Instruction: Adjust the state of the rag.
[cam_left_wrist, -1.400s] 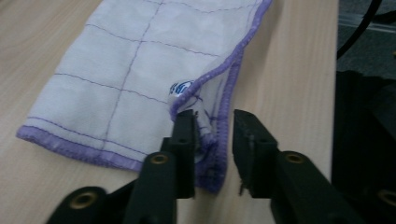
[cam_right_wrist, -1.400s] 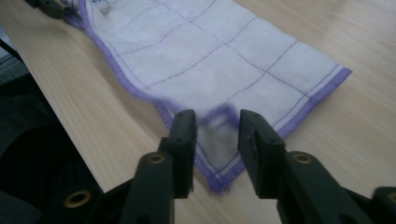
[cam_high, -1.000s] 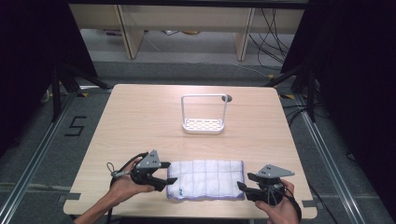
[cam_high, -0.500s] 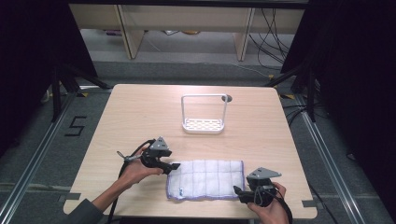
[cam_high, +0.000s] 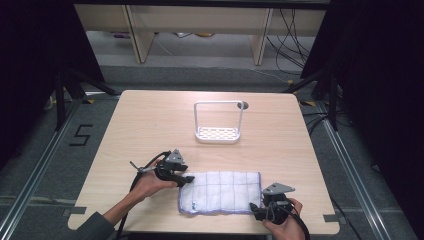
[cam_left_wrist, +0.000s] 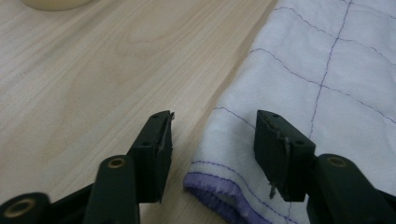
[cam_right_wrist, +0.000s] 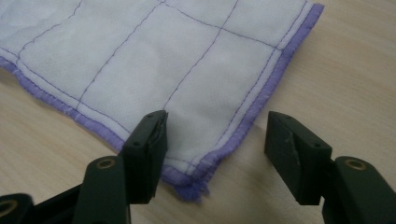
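A white quilted cloth (cam_high: 220, 192) with purple stitching and a purple hem lies flat near the table's front edge. My left gripper (cam_high: 187, 178) is at its far left corner. In the left gripper view the jaws (cam_left_wrist: 212, 135) straddle that folded corner (cam_left_wrist: 224, 186); they have just been closing, but the pads stand clear of the fabric. My right gripper (cam_high: 254, 210) is at the near right corner. In the right gripper view its jaws (cam_right_wrist: 217, 140) have also just narrowed a little, with the hemmed corner (cam_right_wrist: 196, 179) between them, untouched.
A white wire rack (cam_high: 218, 122) with a perforated base stands upright past the middle of the wooden table (cam_high: 150, 120), beside a small hole (cam_high: 243, 105). Cables trail from both grippers toward the front edge.
My left gripper has shifted away from the front edge and lower, onto the cloth's far left corner. My right gripper has dropped to the near right corner. The cloth lies where it was.
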